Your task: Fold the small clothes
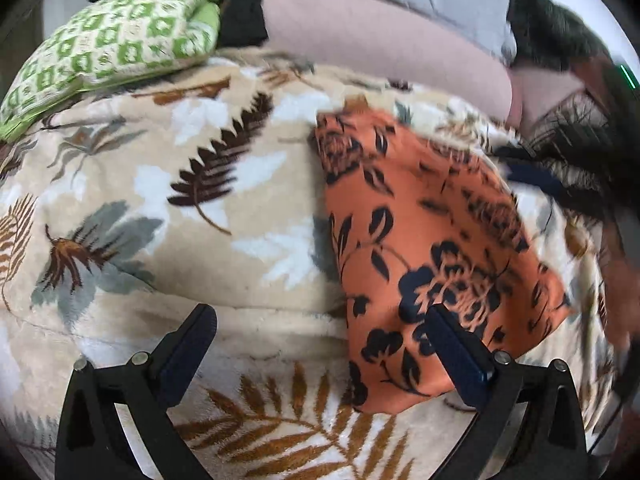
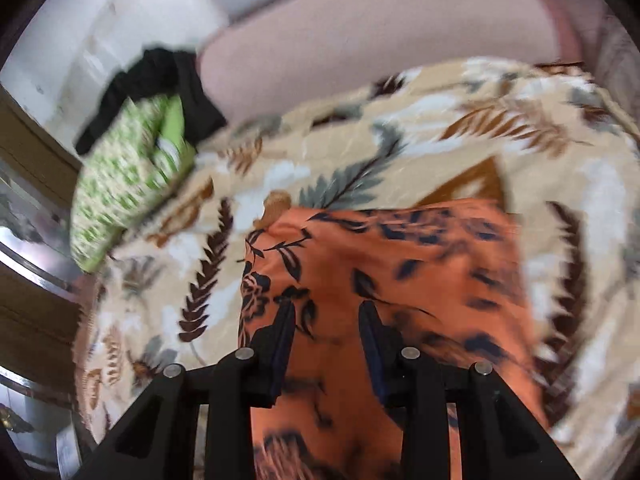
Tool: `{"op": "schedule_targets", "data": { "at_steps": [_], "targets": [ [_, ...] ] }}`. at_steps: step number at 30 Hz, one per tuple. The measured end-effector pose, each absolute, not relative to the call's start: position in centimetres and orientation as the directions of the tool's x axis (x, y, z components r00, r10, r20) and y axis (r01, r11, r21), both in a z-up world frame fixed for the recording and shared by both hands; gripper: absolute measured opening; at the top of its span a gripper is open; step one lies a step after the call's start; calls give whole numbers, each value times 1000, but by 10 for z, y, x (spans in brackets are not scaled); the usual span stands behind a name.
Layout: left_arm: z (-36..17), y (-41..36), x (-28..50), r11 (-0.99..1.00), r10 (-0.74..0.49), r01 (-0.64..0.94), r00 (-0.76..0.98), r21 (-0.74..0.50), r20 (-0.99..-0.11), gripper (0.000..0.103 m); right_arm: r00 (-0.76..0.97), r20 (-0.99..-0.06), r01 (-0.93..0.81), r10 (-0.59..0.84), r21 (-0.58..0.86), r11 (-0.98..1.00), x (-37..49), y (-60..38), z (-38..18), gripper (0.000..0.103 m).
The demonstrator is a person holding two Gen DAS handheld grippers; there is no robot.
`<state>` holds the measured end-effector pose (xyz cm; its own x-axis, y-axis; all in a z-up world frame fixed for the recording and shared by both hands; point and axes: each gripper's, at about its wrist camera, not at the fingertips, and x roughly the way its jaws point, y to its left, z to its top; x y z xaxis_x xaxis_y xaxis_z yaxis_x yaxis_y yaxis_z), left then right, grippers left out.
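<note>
An orange floral garment [image 1: 432, 248] is seen lying flat on a leaf-patterned blanket [image 1: 224, 240] that covers the bed, its edges squared as though folded. In the left wrist view, the left hand-held gripper [image 1: 320, 328] is held with its fingers spread wide apart; one finger [image 1: 456, 352] is placed over the lower edge of the garment, while the other [image 1: 188, 344] is held over bare blanket beside it. Nothing is caught between them.

In the right wrist view, the right hand-held gripper [image 2: 326, 320] is positioned directly over the garment [image 2: 400, 264], its fingers parted by a moderate gap through which the orange cloth is seen. Whether the cloth is touched by the fingertips cannot be told, as the view is blurred.

A green patterned cushion [image 1: 108, 40] is seen at the far corner of the blanket, with dark clothing [image 1: 240, 4] lying just behind it, and a pink sheet [image 1: 380, 36] is visible beyond the blanket's far edge.
</note>
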<state>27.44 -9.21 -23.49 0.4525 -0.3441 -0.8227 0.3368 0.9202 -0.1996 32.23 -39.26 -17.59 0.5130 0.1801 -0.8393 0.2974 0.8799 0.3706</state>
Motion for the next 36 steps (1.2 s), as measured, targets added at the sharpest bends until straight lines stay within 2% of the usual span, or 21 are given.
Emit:
{"op": "schedule_targets", "data": {
  "at_steps": [5,8,9,15,18,22,25,36],
  "targets": [
    [-261,-116,272,922,-234,380,416,-66,-879,103,511,-845,339,161,370,865,257,-412,-172,37],
    [-259,-119,265,919,-238,392,447,-51,-862,103,409,-896,417,172,351,838,232,-421,-219,37],
    [-256,-120,265,917,-232,398,458,-35,-858,103,439,-880,419,179,377,826,223,-425,-226,37],
    [-244,-121,262,920,-203,390,527,22,-825,103,481,-863,391,153,367,844,218,-419,-205,37],
    [-238,-123,260,926,-182,373,564,53,-805,103,564,-815,387,131,401,831,207,-425,-190,37],
    [-243,-129,259,915,-163,393,573,95,-803,103,508,-857,375,86,310,873,199,-418,-220,37],
    [-244,-129,258,914,-162,393,585,102,-795,103,567,-820,370,78,338,865,193,-419,-222,38],
    [-245,-132,257,913,-157,393,593,113,-789,103,569,-815,334,110,351,875,189,-425,-223,40]
  ]
}}
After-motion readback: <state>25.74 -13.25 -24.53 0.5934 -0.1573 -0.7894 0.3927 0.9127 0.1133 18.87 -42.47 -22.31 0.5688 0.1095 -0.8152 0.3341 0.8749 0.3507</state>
